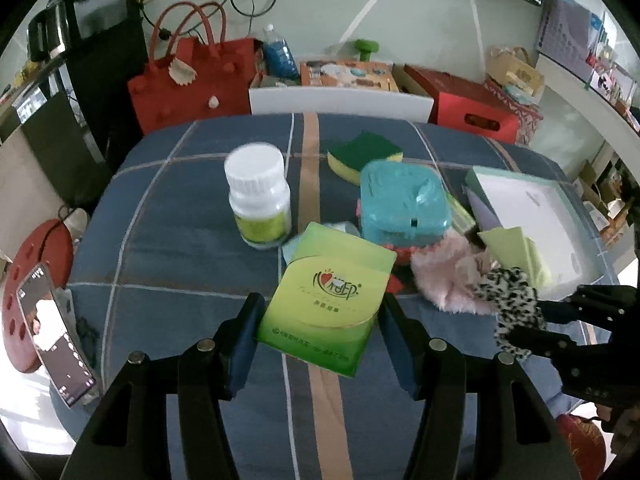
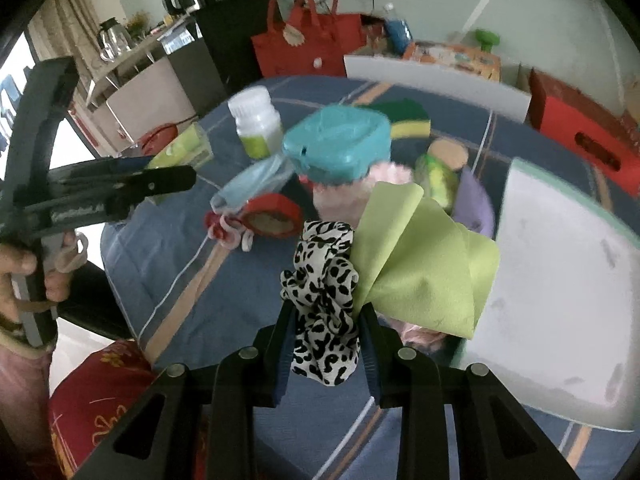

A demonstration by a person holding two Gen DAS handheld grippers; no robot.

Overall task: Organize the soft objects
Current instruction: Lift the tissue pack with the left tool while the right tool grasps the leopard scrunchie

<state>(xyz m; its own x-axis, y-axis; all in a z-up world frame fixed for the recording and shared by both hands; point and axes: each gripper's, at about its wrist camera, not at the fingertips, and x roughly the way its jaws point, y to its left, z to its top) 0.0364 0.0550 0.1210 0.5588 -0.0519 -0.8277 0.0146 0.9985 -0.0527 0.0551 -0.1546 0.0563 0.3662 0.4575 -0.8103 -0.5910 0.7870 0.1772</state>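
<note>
Grippers: two, left gripper [image 1: 320,344] and right gripper [image 2: 326,344]
Tissue packs [image 1: 328,300]: one
Leopard scrunchies [image 2: 322,300]: one
White bottles [image 1: 258,196]: one
Sponges [image 1: 362,154]: one
Teal boxes [image 1: 404,200]: one
Green cloths [image 2: 424,268]: one
Red tape rolls [image 2: 274,214]: one
Face masks [image 2: 252,182]: one
White trays [image 2: 568,280]: one

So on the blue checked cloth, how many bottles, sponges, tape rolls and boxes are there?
Bottles: 1, the white bottle
Sponges: 1, the green and yellow sponge
Tape rolls: 1, the red tape roll
Boxes: 2, the teal box and the white box
Total: 5
</note>
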